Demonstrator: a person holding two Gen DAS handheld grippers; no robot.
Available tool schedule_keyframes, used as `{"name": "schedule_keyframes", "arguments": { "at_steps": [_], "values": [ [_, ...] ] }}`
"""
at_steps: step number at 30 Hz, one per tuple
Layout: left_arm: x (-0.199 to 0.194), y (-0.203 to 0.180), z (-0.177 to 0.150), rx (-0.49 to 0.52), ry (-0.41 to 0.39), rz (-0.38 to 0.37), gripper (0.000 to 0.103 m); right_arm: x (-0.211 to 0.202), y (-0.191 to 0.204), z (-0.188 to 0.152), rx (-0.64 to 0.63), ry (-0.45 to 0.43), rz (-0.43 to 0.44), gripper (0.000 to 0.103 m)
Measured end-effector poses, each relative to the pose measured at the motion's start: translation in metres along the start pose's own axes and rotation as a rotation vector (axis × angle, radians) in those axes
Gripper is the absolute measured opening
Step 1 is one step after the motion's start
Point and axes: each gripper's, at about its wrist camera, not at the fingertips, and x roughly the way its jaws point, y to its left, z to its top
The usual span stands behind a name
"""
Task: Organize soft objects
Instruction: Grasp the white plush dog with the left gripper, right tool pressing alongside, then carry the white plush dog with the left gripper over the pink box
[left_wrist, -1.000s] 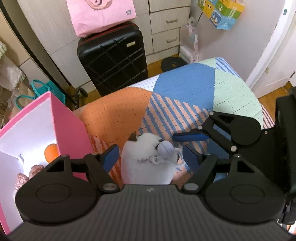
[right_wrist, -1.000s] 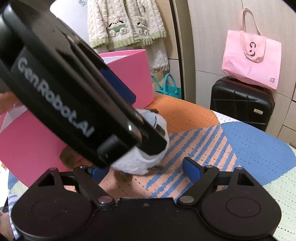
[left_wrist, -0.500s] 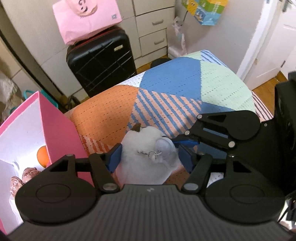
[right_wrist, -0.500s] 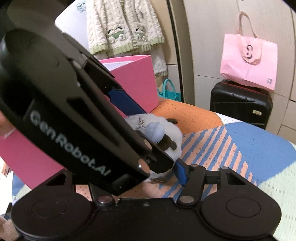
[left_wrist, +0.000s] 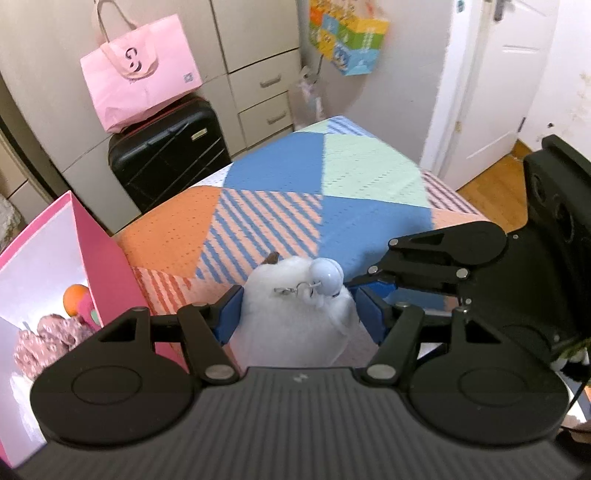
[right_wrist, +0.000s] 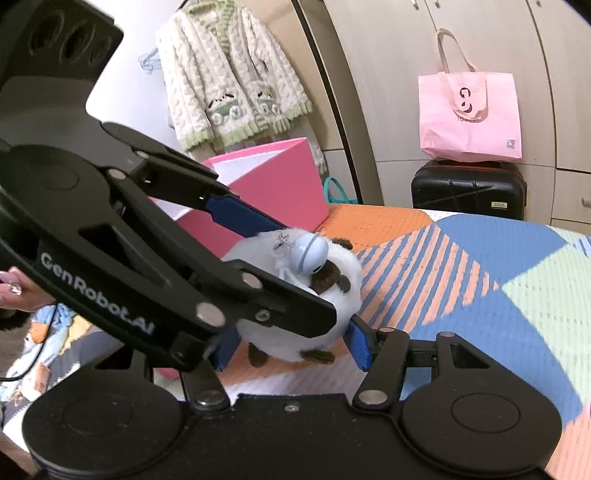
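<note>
Bed (left_wrist: 373, 173) with patchwork cover in orange, blue, mint and stripes fills mid-frame of both views.

Wardrobe front with drawers (left_wrist: 258, 74) behind it.

White door (left_wrist: 491, 81) at right in the left wrist view.

Black suitcase (left_wrist: 166, 151) stands at the foot of the bed, against the wardrobe. Pink tote bag (left_wrist: 140, 70) sits on top of it.

Cream knit cardigan (right_wrist: 229, 74) hangs on the wall, seen in the right wrist view, above the pink box.

Pink box (left_wrist: 103, 258), open, white inside, just beside the bed's orange corner. Inside it: an orange ball (left_wrist: 74, 297) and a pinkish patterned soft item (left_wrist: 48, 339), detail blurred.

Left gripper (left_wrist: 299, 317): both blue pads press into the flanks of the white plush toy (left_wrist: 291, 332). Grasping it.

Right gripper (right_wrist: 291, 347): blue pads at either side of the same toy's lower body, pressing against the fur. Also grasping it. It comes in across the left gripper's line, the two crossing at the toy.

White plush toy: round, fluffy, brown ears and feet. Held between both grippers above the striped patch of the bed, near the pink box. Whether its underside touches the cover, cannot tell.

Pale blue bell (left_wrist: 327, 275) with a metal clasp on the toy's top.

A fingertip (right_wrist: 13, 286) shows at the left edge of the right wrist view.
</note>
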Motion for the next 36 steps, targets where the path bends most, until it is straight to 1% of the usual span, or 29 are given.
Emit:
{"name": "schedule_keyframes", "arguments": {
  "at_steps": [7, 14, 19, 26, 31, 36],
  "values": [
    [-0.027, -0.022, -0.026, 0.028, -0.054, -0.022, 0.065, -0.027, 0.018, -0.020, 0.018, -0.053, 0.018, 0.065],
    [-0.055, -0.042, -0.051, 0.054, -0.108, -0.014, 0.065, -0.046, 0.043, -0.034, 0.013, -0.087, 0.013, 0.065],
    [-0.076, -0.050, -0.063, 0.067, -0.136, 0.000, 0.065, -0.059, 0.060, -0.037, -0.002, -0.087, 0.008, 0.065],
    [-0.112, -0.050, -0.072, 0.071, -0.202, 0.032, 0.065, -0.066, 0.082, -0.021, -0.027, -0.094, 0.016, 0.065],
    [-0.139, -0.036, -0.073, 0.056, -0.266, 0.068, 0.065, -0.067, 0.099, -0.001, -0.063, -0.127, 0.025, 0.065],
    [-0.159, -0.013, -0.066, 0.020, -0.318, 0.117, 0.065, -0.056, 0.115, 0.025, -0.087, -0.159, 0.040, 0.065]
  ]
}}
